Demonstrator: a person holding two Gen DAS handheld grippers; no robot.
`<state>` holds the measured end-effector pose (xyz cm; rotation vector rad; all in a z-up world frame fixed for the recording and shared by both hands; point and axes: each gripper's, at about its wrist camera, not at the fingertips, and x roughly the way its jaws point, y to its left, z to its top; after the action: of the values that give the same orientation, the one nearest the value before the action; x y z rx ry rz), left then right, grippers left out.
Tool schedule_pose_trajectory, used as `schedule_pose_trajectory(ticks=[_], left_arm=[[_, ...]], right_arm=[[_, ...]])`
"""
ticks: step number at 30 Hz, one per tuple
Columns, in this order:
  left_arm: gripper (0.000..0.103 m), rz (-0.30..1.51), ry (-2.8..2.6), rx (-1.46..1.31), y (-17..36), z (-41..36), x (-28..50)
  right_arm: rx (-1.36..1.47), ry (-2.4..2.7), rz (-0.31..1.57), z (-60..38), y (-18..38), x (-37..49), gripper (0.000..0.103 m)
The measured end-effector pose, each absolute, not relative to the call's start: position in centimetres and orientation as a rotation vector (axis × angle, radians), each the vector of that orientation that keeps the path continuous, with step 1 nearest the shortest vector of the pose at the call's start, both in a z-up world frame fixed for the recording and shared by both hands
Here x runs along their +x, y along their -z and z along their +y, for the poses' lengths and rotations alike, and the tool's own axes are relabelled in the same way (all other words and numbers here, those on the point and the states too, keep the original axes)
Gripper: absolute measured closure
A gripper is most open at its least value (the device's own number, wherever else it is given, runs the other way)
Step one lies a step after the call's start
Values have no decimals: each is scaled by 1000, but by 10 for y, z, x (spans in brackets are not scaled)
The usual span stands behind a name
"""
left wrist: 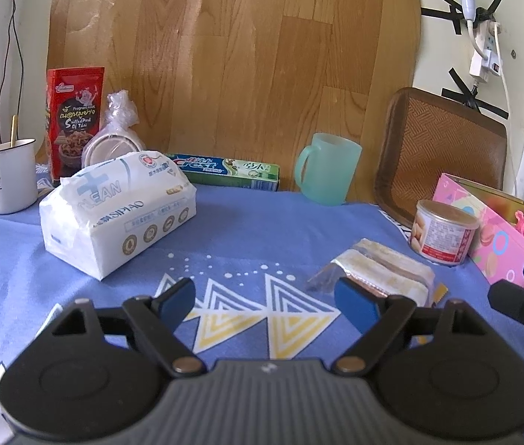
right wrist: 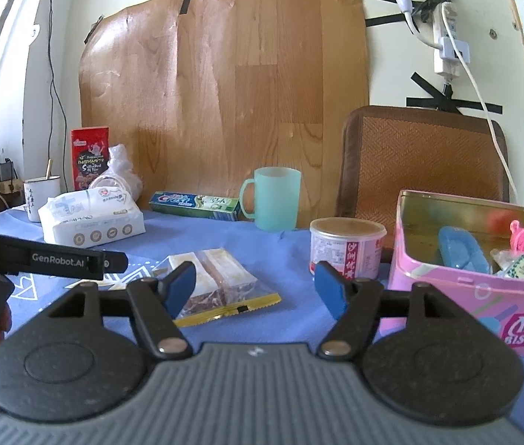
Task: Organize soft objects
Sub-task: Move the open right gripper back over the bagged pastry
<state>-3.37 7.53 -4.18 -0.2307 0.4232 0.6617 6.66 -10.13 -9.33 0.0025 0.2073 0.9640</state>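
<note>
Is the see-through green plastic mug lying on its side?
No, the see-through green plastic mug stands upright on the blue tablecloth, its open mouth facing up.

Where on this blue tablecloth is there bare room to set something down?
Bare cloth lies between the tissue pack and the wrapped sandwich, up to the green mug. The right side is crowded: can, pink tin, sandwich.

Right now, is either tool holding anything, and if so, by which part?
Nothing is held. The left tool and the right tool both stand open over the blue cloth; the wrapped sandwich lies untouched on it.
</note>
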Motion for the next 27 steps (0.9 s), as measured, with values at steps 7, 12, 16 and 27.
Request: schedule_pose_trajectory(ticks=[7,12,16,27], left_arm=[[11,404,-670,-226,41,73,-37],[11,404,-677,-229,41,74,-37],[11,410,-680,-218,41,72,-36],[11,444,-698,-203,43,74,-30]], right_arm=[[-7,-954,199,-103,93,64,30],[-27,-946,210,-105,94,58,30],[-56,-940,213,-102,95,55,30],[-27,-978,281,-102,96,64,30]])
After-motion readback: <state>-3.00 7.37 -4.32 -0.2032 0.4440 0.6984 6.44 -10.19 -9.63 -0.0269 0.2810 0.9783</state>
